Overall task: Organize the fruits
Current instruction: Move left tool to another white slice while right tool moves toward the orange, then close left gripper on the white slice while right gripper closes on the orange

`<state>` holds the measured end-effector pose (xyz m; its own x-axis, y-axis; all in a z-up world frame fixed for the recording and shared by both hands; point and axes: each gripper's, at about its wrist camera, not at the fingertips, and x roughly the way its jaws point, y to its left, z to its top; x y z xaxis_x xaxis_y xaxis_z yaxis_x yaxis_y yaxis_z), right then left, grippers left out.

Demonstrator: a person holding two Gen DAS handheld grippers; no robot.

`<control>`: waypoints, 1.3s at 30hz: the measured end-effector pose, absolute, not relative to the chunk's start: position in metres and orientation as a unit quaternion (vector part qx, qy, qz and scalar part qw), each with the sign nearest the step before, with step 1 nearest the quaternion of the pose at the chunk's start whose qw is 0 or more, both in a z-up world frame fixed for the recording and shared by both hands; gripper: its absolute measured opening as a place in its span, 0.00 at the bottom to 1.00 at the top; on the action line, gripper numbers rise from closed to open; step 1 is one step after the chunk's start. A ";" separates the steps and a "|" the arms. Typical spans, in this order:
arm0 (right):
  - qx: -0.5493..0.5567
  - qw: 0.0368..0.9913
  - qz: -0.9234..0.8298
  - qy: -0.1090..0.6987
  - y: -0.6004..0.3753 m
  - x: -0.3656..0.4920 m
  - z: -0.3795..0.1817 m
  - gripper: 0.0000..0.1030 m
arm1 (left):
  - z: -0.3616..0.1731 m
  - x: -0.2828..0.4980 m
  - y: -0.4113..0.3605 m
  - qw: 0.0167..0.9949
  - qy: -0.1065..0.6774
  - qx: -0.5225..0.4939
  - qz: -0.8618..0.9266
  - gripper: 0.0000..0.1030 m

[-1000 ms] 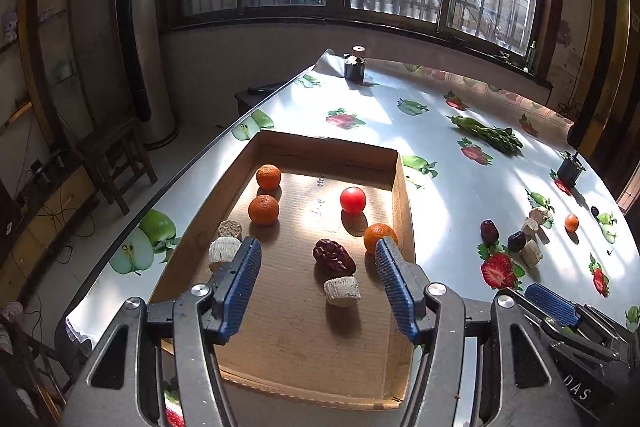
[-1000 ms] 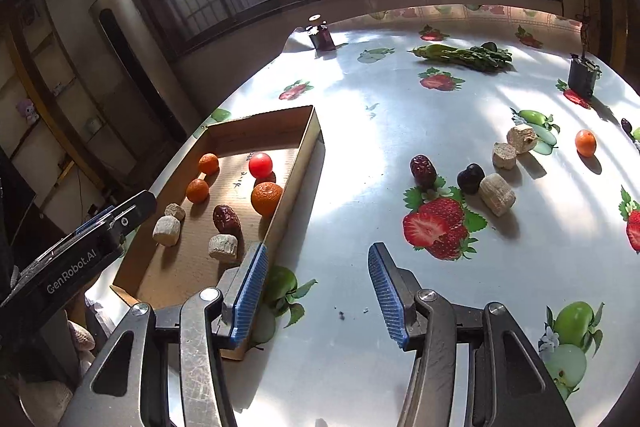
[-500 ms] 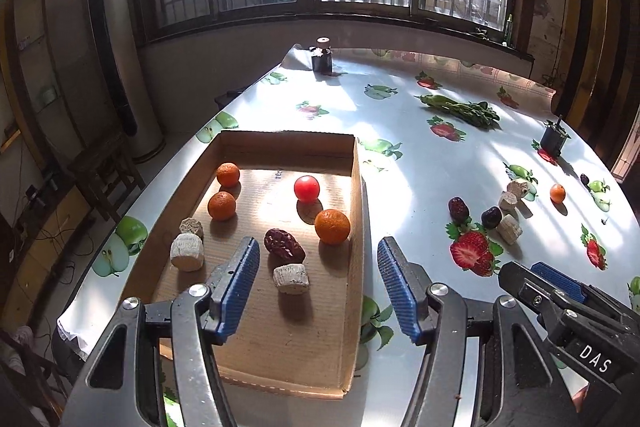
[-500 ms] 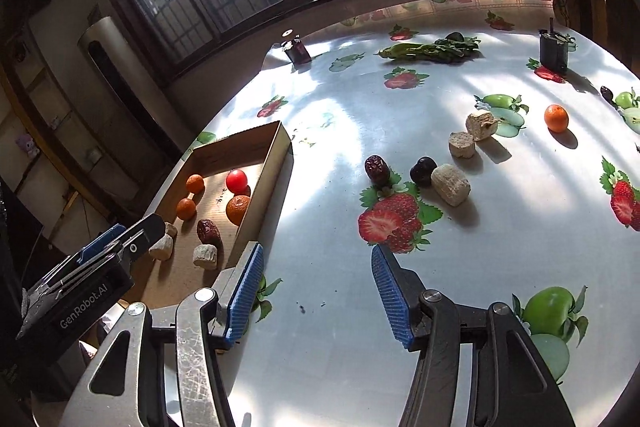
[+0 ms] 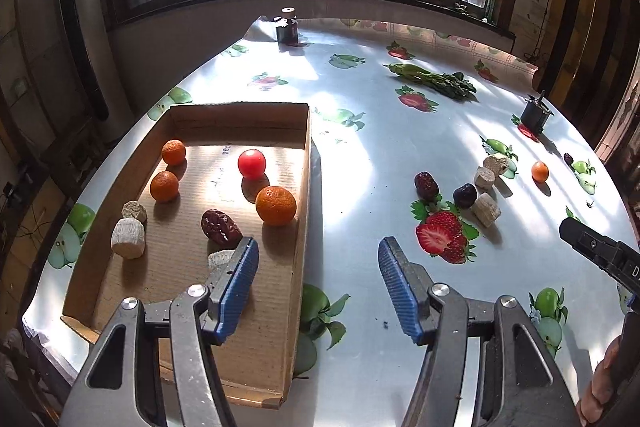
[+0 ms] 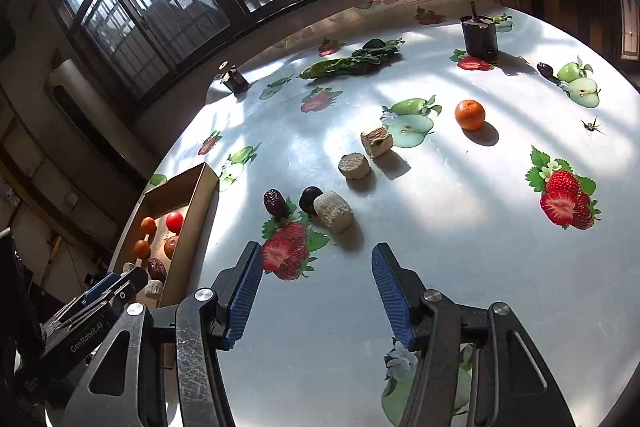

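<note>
A cardboard tray (image 5: 188, 117) at the table's left holds three oranges, a red tomato (image 5: 251, 163), a red date (image 5: 220, 225) and pale chunks. It also shows in the right wrist view (image 6: 200, 183). Loose on the table lie a red date (image 6: 274, 202), a dark plum (image 6: 310, 198), three pale chunks (image 6: 333, 211) and an orange (image 6: 469, 114). My left gripper (image 5: 318, 289) is open and empty above the tray's right wall. My right gripper (image 6: 316, 293) is open and empty, just short of the date, plum and chunk.
The tablecloth has printed strawberries and apples. Green vegetables (image 6: 352, 61) lie at the far side. A dark cup (image 6: 479, 37) stands far right and a small dark jar (image 6: 236, 81) at the far left corner. A small dark date (image 6: 545, 70) lies by the right edge.
Both grippers have swung to the right, away from the tray. The right gripper has come nearer to the loose date, plum and chunks. Both stay open and empty.
</note>
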<state>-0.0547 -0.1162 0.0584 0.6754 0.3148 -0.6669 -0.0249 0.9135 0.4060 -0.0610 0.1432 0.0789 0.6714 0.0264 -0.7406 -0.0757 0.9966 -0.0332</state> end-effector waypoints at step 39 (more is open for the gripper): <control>0.196 0.847 0.015 0.494 -0.236 0.114 0.045 0.71 | 0.019 0.044 0.013 0.862 0.469 -0.084 -0.172 0.32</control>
<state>0.1136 -0.2356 0.0453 0.5109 0.2191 -0.8312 0.1675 0.9231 0.3463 0.0443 0.0131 0.0193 0.5007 -0.3749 -0.7802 0.2177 0.9269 -0.3058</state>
